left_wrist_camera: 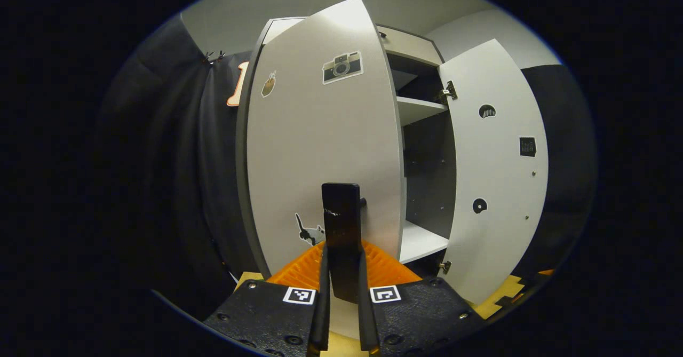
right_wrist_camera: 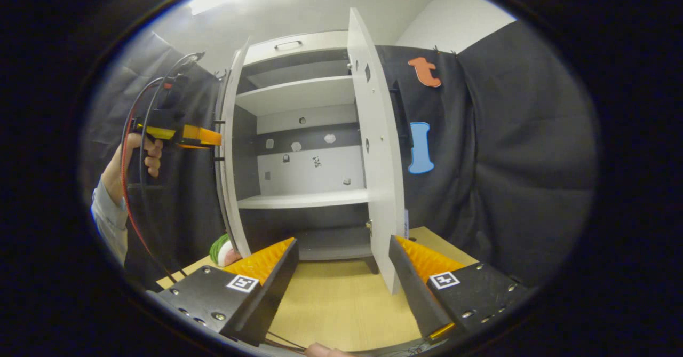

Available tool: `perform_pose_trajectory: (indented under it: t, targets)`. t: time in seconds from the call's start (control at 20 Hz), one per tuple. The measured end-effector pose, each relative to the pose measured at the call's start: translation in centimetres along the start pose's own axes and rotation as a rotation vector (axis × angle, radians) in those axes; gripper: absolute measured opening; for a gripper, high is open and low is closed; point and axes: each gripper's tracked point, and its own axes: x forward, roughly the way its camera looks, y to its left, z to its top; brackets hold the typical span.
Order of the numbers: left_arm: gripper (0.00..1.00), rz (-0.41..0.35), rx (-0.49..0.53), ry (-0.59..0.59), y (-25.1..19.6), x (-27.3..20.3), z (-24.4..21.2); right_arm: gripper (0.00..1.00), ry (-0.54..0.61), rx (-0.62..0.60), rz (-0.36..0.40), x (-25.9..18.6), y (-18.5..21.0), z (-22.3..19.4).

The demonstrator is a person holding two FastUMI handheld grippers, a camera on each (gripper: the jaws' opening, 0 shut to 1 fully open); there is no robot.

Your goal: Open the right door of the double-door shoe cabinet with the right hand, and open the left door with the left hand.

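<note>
The white shoe cabinet point(right_wrist_camera: 299, 42) stands with both doors swung out. In the left gripper view the left door point(left_wrist_camera: 320, 133), with a camera sticker and other stickers, fills the middle. Its dark upright handle point(left_wrist_camera: 341, 207) sits between the fingers of my left gripper point(left_wrist_camera: 341, 250), which is shut on it. The right door point(left_wrist_camera: 496, 170) hangs wide beyond, inner face showing. In the right gripper view my right gripper point(right_wrist_camera: 341, 271) is open and holds nothing, a little in front of the right door point(right_wrist_camera: 376, 149). The left gripper point(right_wrist_camera: 184, 133), held by a hand point(right_wrist_camera: 141, 154), is at the left door's point(right_wrist_camera: 229, 159) outer side.
Bare white shelves point(right_wrist_camera: 301, 199) show inside the cabinet. It stands on a light wooden surface point(right_wrist_camera: 331, 303). A green and pink object point(right_wrist_camera: 221, 250) lies by the left door's foot. Black cloth walls point(right_wrist_camera: 512, 159) close in on both sides.
</note>
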Motion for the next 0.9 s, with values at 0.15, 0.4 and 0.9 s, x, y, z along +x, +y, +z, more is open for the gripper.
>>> perform_pose_trajectory:
  t: [0.15,0.4,0.9]
  targets:
    - [0.23,0.003,0.016,-0.003,1.2,-1.2,-0.1,1.00,-0.002,-0.023,0.009,0.2,1.3,-0.2]
    - [0.19,0.041,0.020,-0.008,4.7,-3.8,-0.4,1.00,-0.007,-0.044,-0.012,0.6,2.0,-0.5]
    - [0.07,0.194,0.059,-0.021,13.0,-5.7,-0.8,1.00,-0.005,-0.039,0.004,1.3,3.8,-0.9]
